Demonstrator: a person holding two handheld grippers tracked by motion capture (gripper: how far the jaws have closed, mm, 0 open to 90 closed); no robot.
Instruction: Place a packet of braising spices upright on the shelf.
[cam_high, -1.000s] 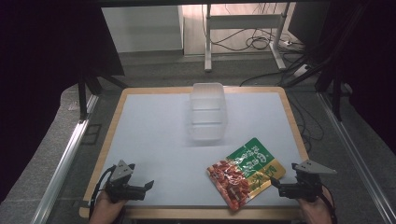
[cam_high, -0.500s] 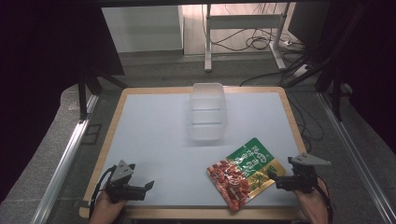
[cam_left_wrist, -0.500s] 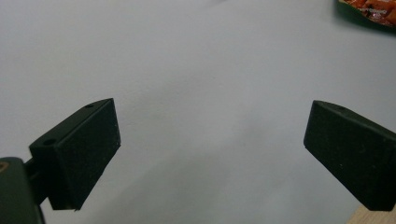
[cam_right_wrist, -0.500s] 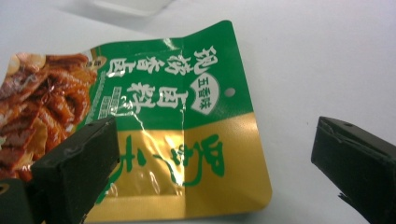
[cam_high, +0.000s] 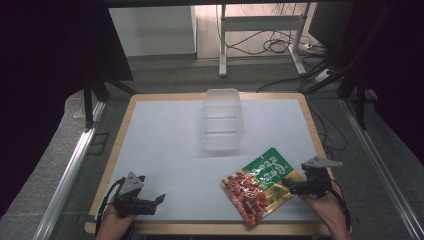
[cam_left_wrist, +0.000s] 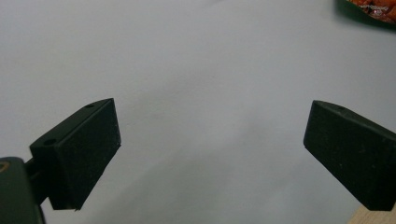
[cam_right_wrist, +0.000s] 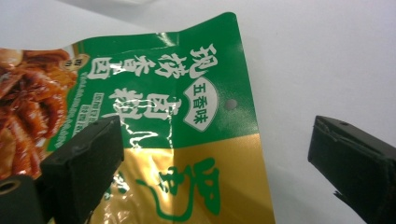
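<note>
Flat green, yellow and red foil snack pouch (cam_high: 261, 184) lying on the white table top (cam_high: 170, 145) near the front right corner, angled, with a photo of reddish-brown food on its lower left half. Printed on the green panel, large white Chinese characters, not fully legible from above; closer in the right gripper view, same pouch (cam_right_wrist: 177, 140) with a small white badge reading 五香味, a round punched hole beside it, and green brush lettering on the yellow band. Right gripper (cam_high: 292, 188) at the pouch's right edge, jaws wide apart, one jaw over the foil and the other over bare table, nothing clamped between them. Left gripper (cam_high: 159, 201) at the front left of the table, well apart from the pouch, jaws likewise spread wide with only white surface between them. In the left gripper view, a sliver of the pouch (cam_left_wrist: 369, 8) at the upper right corner and a strip of wooden table edge (cam_left_wrist: 373, 217) at the lower right. From above alone: clear plastic rectangular container (cam_high: 222, 120) standing toward the back centre of the table, beyond the pouch and not touching it.
</note>
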